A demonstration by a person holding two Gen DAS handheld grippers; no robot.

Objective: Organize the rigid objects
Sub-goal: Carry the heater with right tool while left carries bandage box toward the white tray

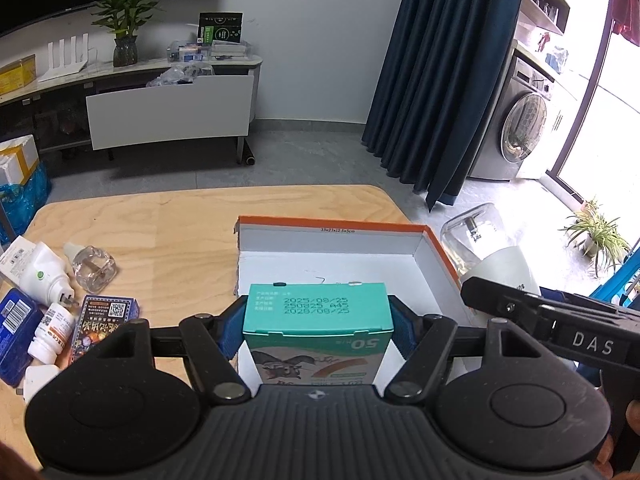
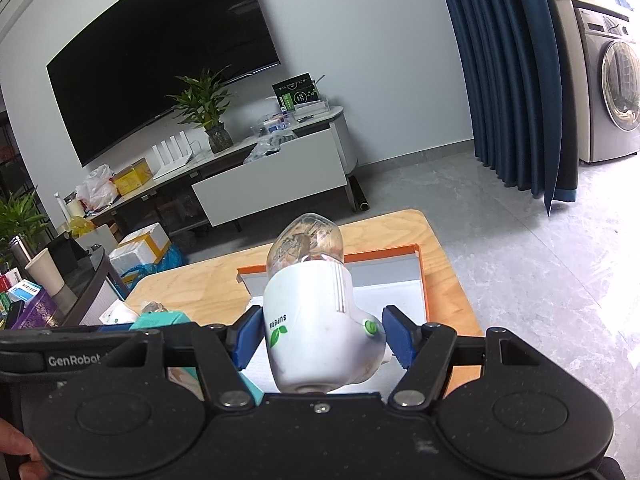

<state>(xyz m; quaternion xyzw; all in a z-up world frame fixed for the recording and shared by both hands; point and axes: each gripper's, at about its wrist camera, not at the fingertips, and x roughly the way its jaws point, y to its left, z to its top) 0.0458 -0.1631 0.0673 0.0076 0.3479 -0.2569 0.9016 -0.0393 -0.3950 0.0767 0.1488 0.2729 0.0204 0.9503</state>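
Observation:
My left gripper is shut on a teal and white bandage box and holds it over the near part of an open orange-rimmed cardboard box with a white inside. My right gripper is shut on a white plug-in mosquito repeller with a clear bottle, held above the same orange box. In the left wrist view the repeller and the right gripper's body show at the right of the box.
On the wooden table at the left lie another white repeller, a clear bottle, a small white pill bottle, a dark printed box and a blue tin. The table's far edge drops to the floor.

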